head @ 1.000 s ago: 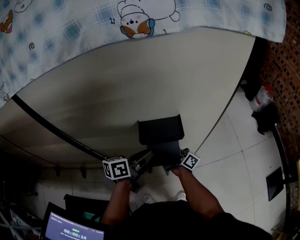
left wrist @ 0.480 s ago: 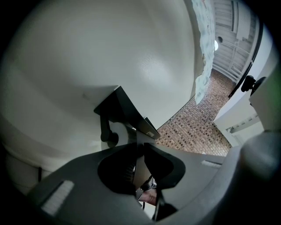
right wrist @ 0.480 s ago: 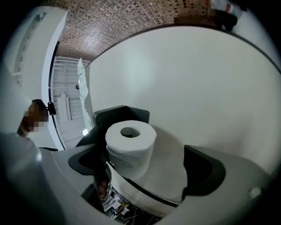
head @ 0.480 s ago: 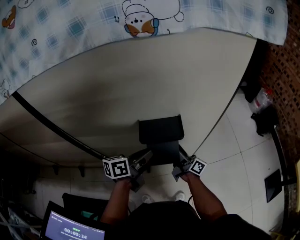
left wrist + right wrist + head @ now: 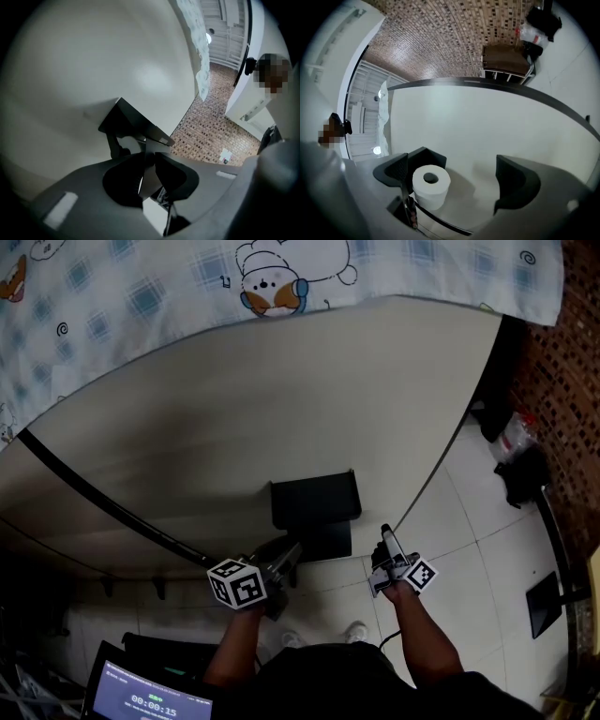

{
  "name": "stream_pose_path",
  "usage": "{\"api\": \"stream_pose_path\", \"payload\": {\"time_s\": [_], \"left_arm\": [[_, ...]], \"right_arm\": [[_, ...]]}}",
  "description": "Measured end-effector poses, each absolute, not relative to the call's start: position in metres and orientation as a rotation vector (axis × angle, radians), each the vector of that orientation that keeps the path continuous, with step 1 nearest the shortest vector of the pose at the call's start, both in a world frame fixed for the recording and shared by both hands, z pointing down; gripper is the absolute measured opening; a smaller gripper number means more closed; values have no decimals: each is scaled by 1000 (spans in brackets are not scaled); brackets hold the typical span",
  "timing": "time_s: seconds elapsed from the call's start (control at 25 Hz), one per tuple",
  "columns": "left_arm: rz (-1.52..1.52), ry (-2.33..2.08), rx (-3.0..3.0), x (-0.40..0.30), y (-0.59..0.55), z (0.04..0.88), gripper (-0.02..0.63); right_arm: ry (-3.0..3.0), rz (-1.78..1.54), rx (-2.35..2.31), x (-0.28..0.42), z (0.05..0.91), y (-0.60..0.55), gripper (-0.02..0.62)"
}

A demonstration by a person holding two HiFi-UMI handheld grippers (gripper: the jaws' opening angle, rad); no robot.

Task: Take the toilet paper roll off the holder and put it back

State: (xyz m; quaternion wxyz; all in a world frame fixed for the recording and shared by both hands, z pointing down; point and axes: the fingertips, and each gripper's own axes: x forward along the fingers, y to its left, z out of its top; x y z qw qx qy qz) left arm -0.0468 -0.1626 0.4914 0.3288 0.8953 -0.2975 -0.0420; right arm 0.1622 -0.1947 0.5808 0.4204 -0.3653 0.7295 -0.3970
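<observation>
A black holder [image 5: 314, 502] is fixed to the pale wall. In the right gripper view the white toilet paper roll [image 5: 431, 185] sits on it, under its black shelf [image 5: 423, 157]. My right gripper [image 5: 385, 532] is off to the holder's right, clear of it. Its jaws [image 5: 457, 176] have just opened wide, with nothing between them. My left gripper [image 5: 289, 557] reaches in under the holder. Its jaws [image 5: 149, 165] have just been opening a little and stand a narrow gap apart. A pale strip fills that gap; I cannot tell what it is or whether the pads press on it.
A checked cloth with cartoon animals [image 5: 187, 287] hangs above the wall panel. A black line [image 5: 103, 498] runs across the wall left of the holder. Dark bags [image 5: 525, 474] lie on the tiled floor [image 5: 469, 531] at the right. A screen [image 5: 141, 695] shows at the lower left.
My right gripper has drawn away from the holder, to the right and lower in the head view. My left gripper stays under the holder, and its marker cube has rolled a little.
</observation>
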Motion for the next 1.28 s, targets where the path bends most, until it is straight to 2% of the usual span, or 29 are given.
{"api": "stream_pose_path", "payload": {"time_s": [0.24, 0.36, 0.68, 0.76, 0.84, 0.88, 1.04, 1.16, 1.28], "left_arm": [[25, -966, 2492, -50, -170, 497, 110], [98, -1087, 2563, -52, -174, 497, 110], [244, -1247, 2593, -61, -166, 514, 150], [224, -1293, 2577, -69, -161, 513, 151], [196, -1350, 2567, -78, -155, 510, 150], [174, -1379, 2560, -81, -152, 507, 150], [48, -1497, 2541, -96, -148, 480, 129], [-18, -1603, 2562, -104, -145, 449, 98], [-54, -1711, 2561, -111, -142, 423, 53]], "right_arm": [[1957, -852, -1028, 168, 543, -200, 569], [1993, -798, -1078, 169, 530, -200, 540], [2157, -579, -1245, 161, 483, -193, 515], [2207, -463, -1339, 159, 467, -187, 453], [2250, -327, -1440, 156, 449, -179, 342], [2271, -264, -1469, 153, 439, -175, 317], [2366, -52, -1454, 127, 400, -155, 260], [2407, 136, -1463, 106, 372, -140, 187], [2410, 258, -1508, 91, 356, -132, 173]]}}
